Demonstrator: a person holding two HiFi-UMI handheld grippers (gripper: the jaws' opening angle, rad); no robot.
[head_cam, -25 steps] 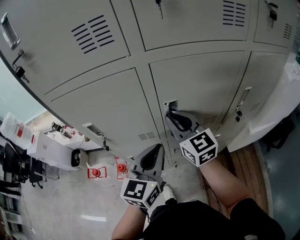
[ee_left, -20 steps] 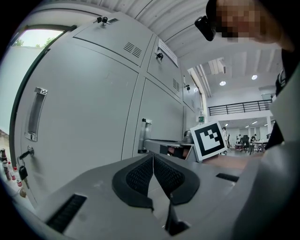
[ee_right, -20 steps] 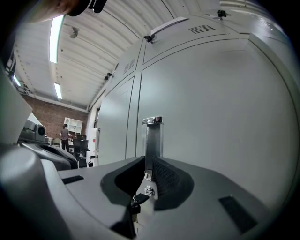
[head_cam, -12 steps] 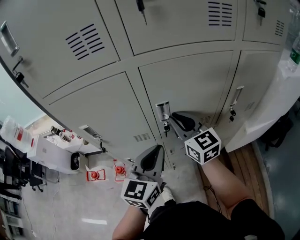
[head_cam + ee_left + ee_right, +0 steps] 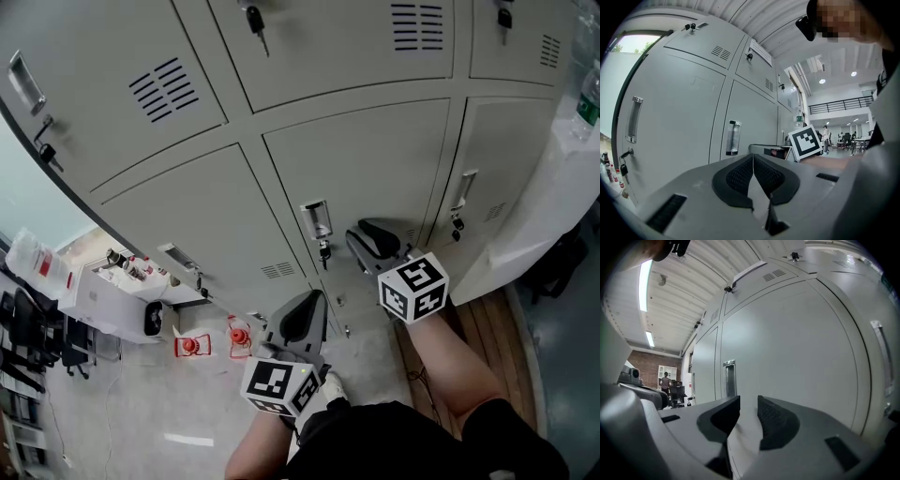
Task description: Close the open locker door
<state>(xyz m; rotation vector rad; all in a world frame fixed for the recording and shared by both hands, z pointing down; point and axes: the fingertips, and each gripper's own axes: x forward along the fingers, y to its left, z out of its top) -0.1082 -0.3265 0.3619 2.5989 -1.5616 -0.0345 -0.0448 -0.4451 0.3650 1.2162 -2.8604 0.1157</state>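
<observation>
Right tongs [image 5: 367, 234], jaws just spread and empty, hover near the pale grey steel locker door [image 5: 375, 169], seemingly flush; left tongs [image 5: 298, 317] pressed together; best withdraw straight, clear of its recessed metal handle [image 5: 316, 221].

Head view tally. Locker doors [image 5: 366, 169]: six, in two rows of three. Recessed handles [image 5: 316, 220]: four. Keys [image 5: 323, 251] hanging at the doors: six made out. Louvre vents [image 5: 169, 89]: four clear, others too faint to count. Small red objects [image 5: 192, 345] on the floor: two. White box [image 5: 98, 300]: one. Grippers: two. The left gripper [image 5: 302, 311] has its jaws together. The right gripper [image 5: 367, 236] has its jaws apart, just been opening, with nothing between. Marker cubes [image 5: 414, 288]: two, one per gripper. Bare forearms [image 5: 450, 366]: two.
</observation>
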